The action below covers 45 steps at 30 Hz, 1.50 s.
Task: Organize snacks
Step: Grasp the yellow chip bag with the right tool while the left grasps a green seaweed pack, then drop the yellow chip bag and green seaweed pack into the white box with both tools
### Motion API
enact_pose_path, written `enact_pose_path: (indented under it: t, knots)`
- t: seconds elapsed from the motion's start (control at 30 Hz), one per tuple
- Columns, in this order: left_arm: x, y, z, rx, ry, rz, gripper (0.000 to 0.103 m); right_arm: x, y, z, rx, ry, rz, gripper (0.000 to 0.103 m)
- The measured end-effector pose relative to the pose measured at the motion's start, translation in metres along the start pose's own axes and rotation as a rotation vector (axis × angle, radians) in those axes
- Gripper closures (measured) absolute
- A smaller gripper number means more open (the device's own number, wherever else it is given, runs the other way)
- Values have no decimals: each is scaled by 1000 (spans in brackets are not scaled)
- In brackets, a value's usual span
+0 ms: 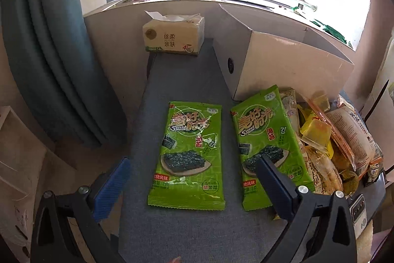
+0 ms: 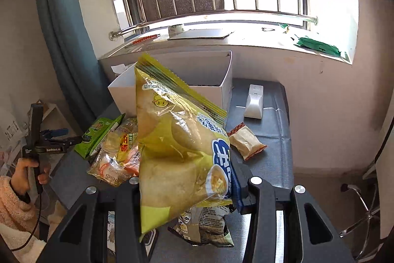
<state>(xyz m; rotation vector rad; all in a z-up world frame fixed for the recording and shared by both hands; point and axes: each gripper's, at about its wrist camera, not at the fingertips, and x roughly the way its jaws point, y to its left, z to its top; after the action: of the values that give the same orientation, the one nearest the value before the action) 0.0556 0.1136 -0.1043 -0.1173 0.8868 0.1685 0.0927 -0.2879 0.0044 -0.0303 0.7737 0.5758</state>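
left wrist: left gripper [image 1: 192,179] spread wide over a green pack [image 1: 188,157] flat on the grey table [image 1: 187,80], second pack [image 1: 267,147] beside it | right wrist: right gripper [image 2: 187,186] pinching a yellow chip bag [image 2: 177,144], held up before the white box [image 2: 226,88]

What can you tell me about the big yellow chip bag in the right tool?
The chip bag is a puffy, glossy yellow foil pouch with pictured chips, blue lettering and a crimped, striped top seal. It is lifted off the table, tilted with its sealed top pointing up and away, toward the white box. The right tool pinches its lower part; nothing else visibly touches it.
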Motion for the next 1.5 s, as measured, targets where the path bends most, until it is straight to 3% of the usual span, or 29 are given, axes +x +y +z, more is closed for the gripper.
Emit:
enact_pose_path:
  t: [0.3,0.37,0.43,0.5,0.63,0.87,1.0,1.1,1.17,1.23,1.27,1.3,1.33,1.37,1.5]
  knots:
    - [61,-4,13,57,129,47,1,-2,29,-26,33,7,80,54]
    - [68,-6,11,61,144,52,6,3,33,-29,34,21,94,54]
    - [63,-4,13,36,117,48,36,8,36,-30,32,29,109,54]
    - [54,2,14,3,88,53,37,11,39,-28,28,24,115,54]
    - [12,11,25,-76,-40,-15,39,15,44,-19,19,9,130,54]
    - [-45,-15,92,-137,-208,-179,38,39,36,45,63,-55,155,54]
    - [-35,-61,146,-72,-256,-197,38,78,31,94,119,-72,106,54]
    - [-18,-88,181,-46,-240,-208,37,114,20,129,161,-52,65,54]
    - [-9,-101,201,-38,-229,-208,32,134,11,151,202,-41,28,54]
    - [3,-112,215,-9,-201,-208,27,152,4,168,225,-13,10,50]
    - [11,-116,221,2,-183,-206,22,162,2,175,220,13,19,38]
    - [19,-119,225,9,-158,-206,7,167,0,180,218,22,2,17]
    - [26,-120,227,10,-126,-207,0,168,-1,182,213,15,-28,7]
    - [31,-117,225,1,-101,-205,0,167,-1,183,201,1,-55,0]
    - [28,-104,211,-49,-127,-249,0,154,4,173,135,-34,-111,0]
